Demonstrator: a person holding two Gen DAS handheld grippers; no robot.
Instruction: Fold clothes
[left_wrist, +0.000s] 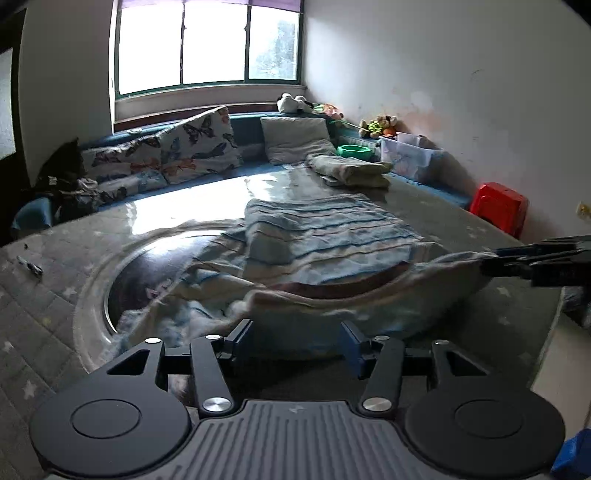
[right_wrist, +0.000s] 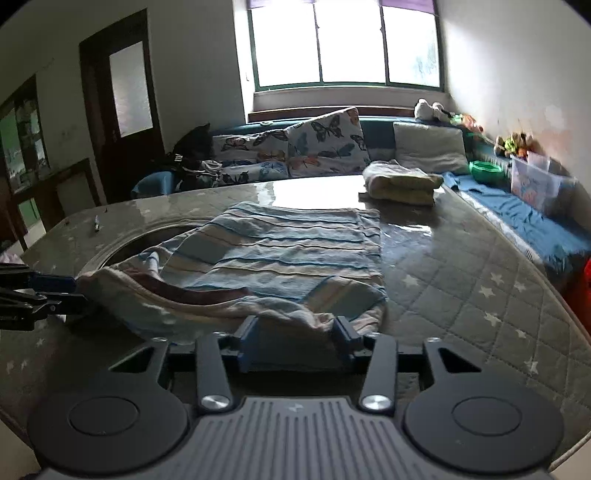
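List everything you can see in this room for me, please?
Striped blue and beige garment: one, spread on the table, near edge lifted.
Grey quilted star-print table cover: one, under a glossy clear sheet.
Folded pale cloth stack: one, far side of table.
Butterfly-print cushions: two, on the blue bench under the window.
Plain grey pillow: one, on the bench.
Green bowl: one, on the bench.
Clear plastic storage box: one, by the right wall.
Red plastic stool: one, by the right wall.
Soft toys: several, in the corner.
Dark wooden door: one, on the left.
Left hand-held gripper: black and blue, holding the garment's near edge.
Right hand-held gripper: same, holding the near edge.
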